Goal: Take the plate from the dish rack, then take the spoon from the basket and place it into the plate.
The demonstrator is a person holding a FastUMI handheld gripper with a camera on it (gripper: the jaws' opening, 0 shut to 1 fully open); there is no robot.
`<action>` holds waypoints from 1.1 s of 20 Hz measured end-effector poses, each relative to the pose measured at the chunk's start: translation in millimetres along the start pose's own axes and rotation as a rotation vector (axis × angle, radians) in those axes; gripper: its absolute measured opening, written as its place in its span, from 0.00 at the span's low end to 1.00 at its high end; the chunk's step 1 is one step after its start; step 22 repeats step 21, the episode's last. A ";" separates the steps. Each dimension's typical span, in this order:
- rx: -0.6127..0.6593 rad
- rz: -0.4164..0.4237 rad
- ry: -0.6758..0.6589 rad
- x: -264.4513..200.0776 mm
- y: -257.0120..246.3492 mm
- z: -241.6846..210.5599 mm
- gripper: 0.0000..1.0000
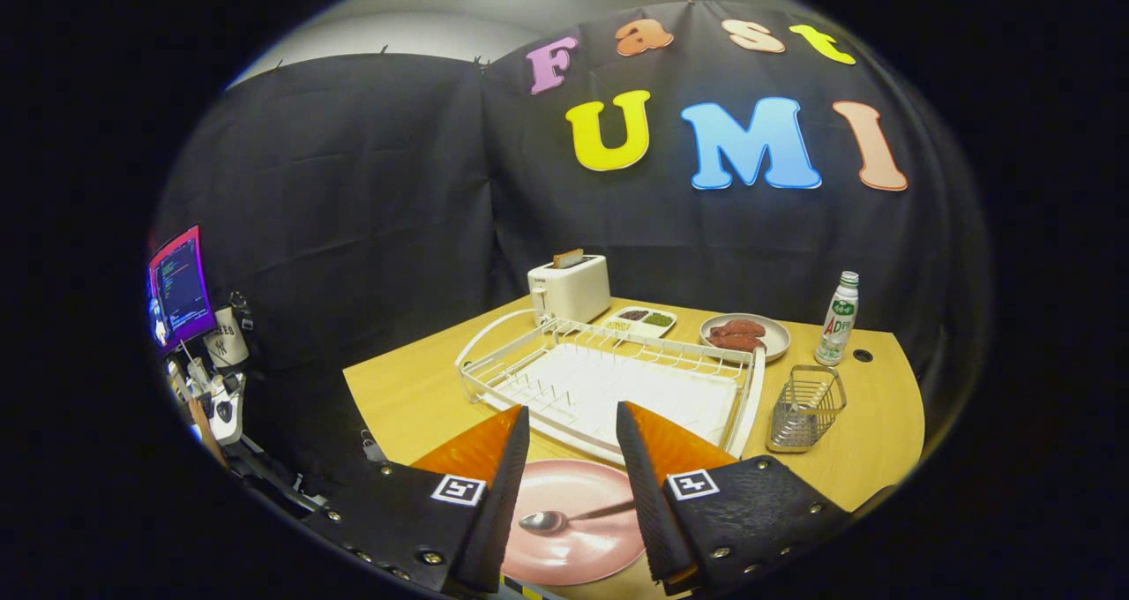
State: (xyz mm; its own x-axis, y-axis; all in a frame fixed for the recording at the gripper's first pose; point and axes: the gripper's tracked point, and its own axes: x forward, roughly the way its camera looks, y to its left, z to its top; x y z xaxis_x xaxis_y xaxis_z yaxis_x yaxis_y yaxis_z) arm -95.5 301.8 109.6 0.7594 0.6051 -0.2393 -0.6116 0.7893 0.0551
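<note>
While the claw (571, 432) hangs with fingers apart, the spoon (564, 519) lies on the pink plate (573, 556) between them, dish rack (609, 379) at twelve o'clock.

Wall: black cloth (370, 185), creased, hung beyond the bench
Upper wall: pale surface (459, 18) above the cloth
Bench: light wood (406, 388), rounded far-right corner
Left of bench: lit monitor (181, 287), cluttered stand
Light: dim, warm
</note>
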 end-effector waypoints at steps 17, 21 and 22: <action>-0.064 -0.506 -0.379 -113.1 -165.1 197.7 0.60; -0.055 -0.566 -0.414 -132.2 -194.0 213.3 0.60; -0.055 -0.566 -0.414 -132.2 -194.0 213.3 0.60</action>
